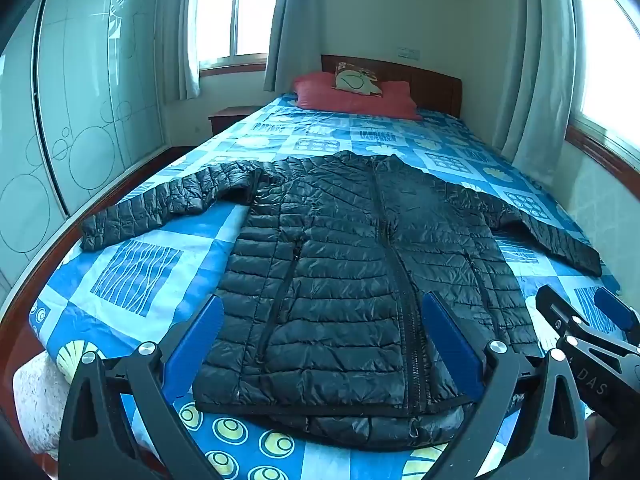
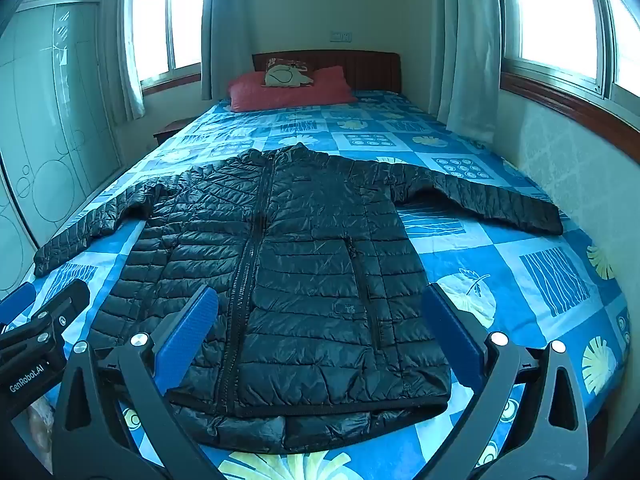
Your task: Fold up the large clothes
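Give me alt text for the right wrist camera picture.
A black quilted puffer jacket lies flat, zipped, sleeves spread, on a bed with a blue patterned sheet. The right gripper hovers open above its hem.

White lettering "DAS" stood on the black body of the right tool [image 1: 592,320] at about four o'clock in the left wrist view, while "GenRobot.AI" ran along the left tool [image 2: 36,312] at eight o'clock in the right wrist view.

Glossy quilted jacket [image 1: 340,280] lies on matt printed cotton bedsheet [image 1: 132,280].
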A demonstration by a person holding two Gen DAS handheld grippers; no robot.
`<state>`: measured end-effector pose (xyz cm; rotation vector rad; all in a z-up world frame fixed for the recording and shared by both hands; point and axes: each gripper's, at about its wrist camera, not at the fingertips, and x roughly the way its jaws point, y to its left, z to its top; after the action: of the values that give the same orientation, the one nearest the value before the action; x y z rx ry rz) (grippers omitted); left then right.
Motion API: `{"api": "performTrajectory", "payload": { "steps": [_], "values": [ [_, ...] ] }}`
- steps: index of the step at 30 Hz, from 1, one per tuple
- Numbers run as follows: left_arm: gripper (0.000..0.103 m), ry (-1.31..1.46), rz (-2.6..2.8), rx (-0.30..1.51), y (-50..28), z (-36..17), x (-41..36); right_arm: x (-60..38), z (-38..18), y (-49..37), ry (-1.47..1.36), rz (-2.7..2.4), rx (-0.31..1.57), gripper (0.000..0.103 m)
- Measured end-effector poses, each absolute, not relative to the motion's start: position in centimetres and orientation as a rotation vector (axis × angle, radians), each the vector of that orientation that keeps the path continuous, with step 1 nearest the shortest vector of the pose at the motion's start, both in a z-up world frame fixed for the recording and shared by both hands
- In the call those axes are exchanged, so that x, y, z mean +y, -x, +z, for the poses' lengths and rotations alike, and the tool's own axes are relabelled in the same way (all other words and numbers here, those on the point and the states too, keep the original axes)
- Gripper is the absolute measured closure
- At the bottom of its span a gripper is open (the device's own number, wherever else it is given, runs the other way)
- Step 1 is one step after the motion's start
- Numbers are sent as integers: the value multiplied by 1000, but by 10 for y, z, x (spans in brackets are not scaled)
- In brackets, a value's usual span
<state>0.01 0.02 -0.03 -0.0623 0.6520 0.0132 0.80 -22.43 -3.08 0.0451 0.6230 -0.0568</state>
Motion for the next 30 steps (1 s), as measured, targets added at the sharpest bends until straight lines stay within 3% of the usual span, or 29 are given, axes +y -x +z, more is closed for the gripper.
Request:
{"api": "performTrajectory", "payload": {
  "steps": [30],
  "values": [
    [5, 69, 20, 673, -2, -7, 0, -221, -34, -7, -39, -56, 631, 2]
  ]
}}
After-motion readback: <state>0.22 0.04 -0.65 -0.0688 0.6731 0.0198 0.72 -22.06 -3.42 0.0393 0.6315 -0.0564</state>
